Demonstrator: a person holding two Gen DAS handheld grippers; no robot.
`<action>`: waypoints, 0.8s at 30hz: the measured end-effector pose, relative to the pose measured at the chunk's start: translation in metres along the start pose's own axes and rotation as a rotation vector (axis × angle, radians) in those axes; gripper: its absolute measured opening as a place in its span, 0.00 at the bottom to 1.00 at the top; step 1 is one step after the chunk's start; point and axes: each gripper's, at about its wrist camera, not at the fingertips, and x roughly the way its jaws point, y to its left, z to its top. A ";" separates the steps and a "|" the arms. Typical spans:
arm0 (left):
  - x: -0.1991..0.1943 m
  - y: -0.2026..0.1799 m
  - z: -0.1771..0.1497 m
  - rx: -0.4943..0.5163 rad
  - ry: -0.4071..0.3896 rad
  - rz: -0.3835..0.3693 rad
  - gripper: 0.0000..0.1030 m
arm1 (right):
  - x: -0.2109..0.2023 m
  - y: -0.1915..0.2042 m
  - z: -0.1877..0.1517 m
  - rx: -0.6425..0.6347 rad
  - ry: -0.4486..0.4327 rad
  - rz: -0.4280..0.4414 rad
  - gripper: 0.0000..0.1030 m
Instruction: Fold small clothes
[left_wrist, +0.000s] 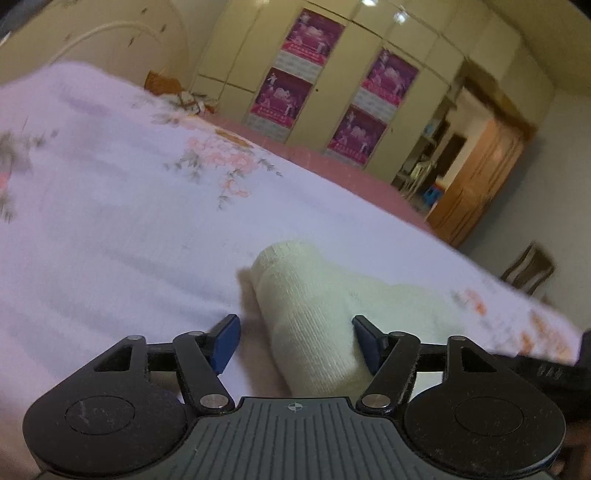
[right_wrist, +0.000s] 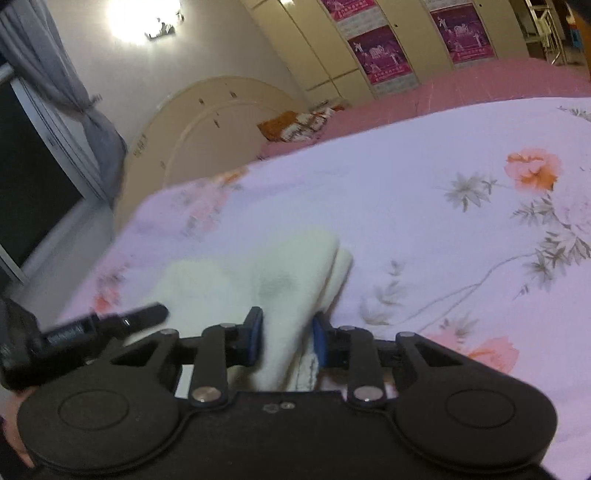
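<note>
I can read no brand or label anywhere; the purple posters (left_wrist: 282, 98) on the wardrobe doors (left_wrist: 229, 66) beyond the bed carry lettering too small and blurred to make out.

Taking the cream sock (left_wrist: 314, 317) as my landmark: it lies on the flowered bedspread (left_wrist: 110, 206), a soft bundle (ribbed knit, folded over on itself).

On the sock's left end, my left claw (left_wrist: 295, 343) stands wide. The sock runs up between its blue pads (left_wrist: 225, 343); the right-hand pad sits just against the fabric, the left-hand one is clear of it, so nothing is pinched.

On the sock's other end, my right claw (right_wrist: 286, 338) is drawn narrow, its pads (right_wrist: 255, 332) pressed on the cream fabric (right_wrist: 280, 280) from both sides, holding it.
</note>
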 end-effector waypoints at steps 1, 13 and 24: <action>-0.002 -0.002 0.002 0.004 0.006 0.011 0.67 | -0.001 -0.001 0.002 0.008 0.003 -0.009 0.27; -0.077 -0.004 -0.032 -0.019 0.017 0.038 0.67 | -0.044 0.045 -0.023 -0.209 0.105 -0.109 0.36; -0.133 -0.040 -0.096 0.063 0.085 0.109 0.67 | -0.090 0.081 -0.065 -0.263 0.143 -0.145 0.36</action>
